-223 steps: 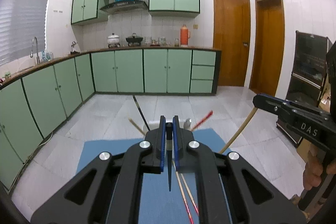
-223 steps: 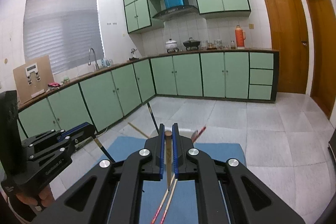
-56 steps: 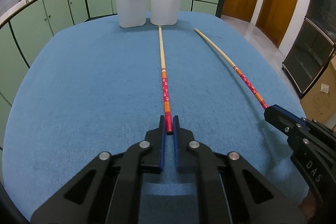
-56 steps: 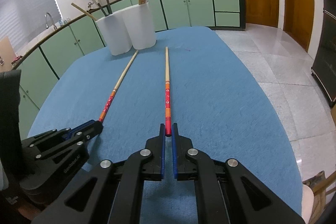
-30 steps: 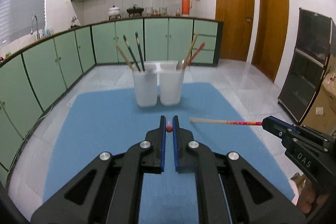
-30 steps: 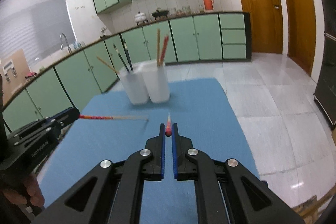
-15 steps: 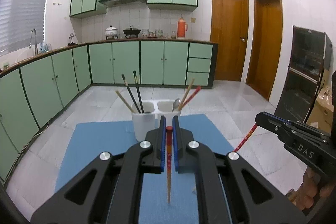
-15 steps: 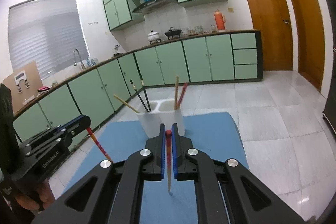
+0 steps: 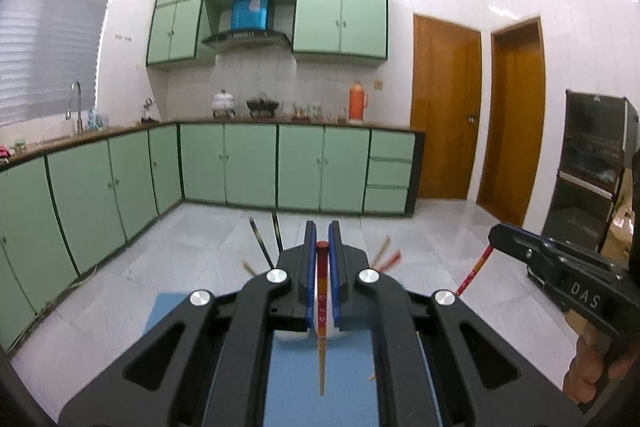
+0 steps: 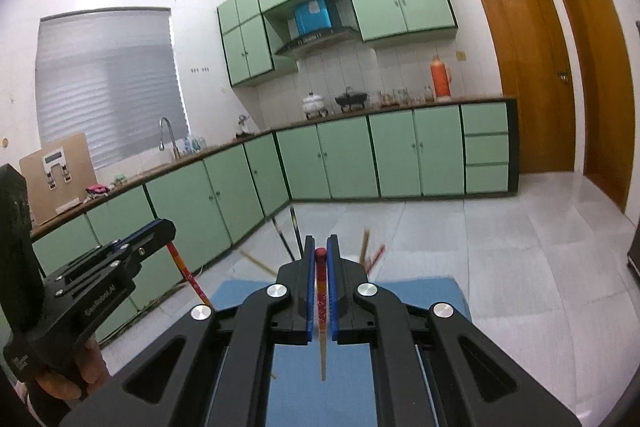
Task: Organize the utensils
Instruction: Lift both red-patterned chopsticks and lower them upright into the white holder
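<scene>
my left gripper pinches a slender wooden chopstick by its glossy red patterned end, pale shaft hanging down over the blue cloth. my right gripper clamps a matching chopstick likewise.

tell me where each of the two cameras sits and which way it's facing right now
Left wrist: on the left gripper, facing the green kitchen cabinets; its jaws pinch a red-ended chopstick hanging over the blue mat; the right gripper and a hand show at right.
Right wrist: on the right gripper, same heading, jaws pinching the other chopstick; the left gripper and a hand show at left.
Shared: cabinets, blue mat, both chopsticks, each other's gripper.
</scene>
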Available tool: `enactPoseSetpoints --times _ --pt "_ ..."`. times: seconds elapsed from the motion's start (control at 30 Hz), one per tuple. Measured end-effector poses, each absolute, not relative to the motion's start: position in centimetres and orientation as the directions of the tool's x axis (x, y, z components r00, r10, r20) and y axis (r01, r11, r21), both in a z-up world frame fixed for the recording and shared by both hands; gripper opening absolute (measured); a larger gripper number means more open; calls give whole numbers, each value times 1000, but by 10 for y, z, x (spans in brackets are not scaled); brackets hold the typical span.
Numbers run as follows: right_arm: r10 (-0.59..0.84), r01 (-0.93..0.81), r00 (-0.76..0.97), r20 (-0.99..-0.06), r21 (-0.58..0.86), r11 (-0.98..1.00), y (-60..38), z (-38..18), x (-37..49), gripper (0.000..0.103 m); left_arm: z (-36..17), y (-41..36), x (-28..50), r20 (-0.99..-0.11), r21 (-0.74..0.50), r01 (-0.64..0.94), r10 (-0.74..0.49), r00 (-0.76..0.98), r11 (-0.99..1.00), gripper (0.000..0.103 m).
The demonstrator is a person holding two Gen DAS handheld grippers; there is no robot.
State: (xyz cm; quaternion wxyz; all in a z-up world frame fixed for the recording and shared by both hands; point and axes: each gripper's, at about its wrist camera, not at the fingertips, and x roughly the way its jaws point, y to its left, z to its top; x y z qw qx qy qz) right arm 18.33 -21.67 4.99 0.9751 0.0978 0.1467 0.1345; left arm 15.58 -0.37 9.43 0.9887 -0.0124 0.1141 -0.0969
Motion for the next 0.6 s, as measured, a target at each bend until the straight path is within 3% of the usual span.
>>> enactPoseSetpoints --times 0.37,0.6 --pt "253 -222 955 -153 195 955 -210 92 229 6 150 -21 203 -42 -10 162 -163 986 987 5" --pt "217 -198 968 -124 149 969 -196 97 267 6 147 -26 246 -19 -18 165 -165 986 986 5"
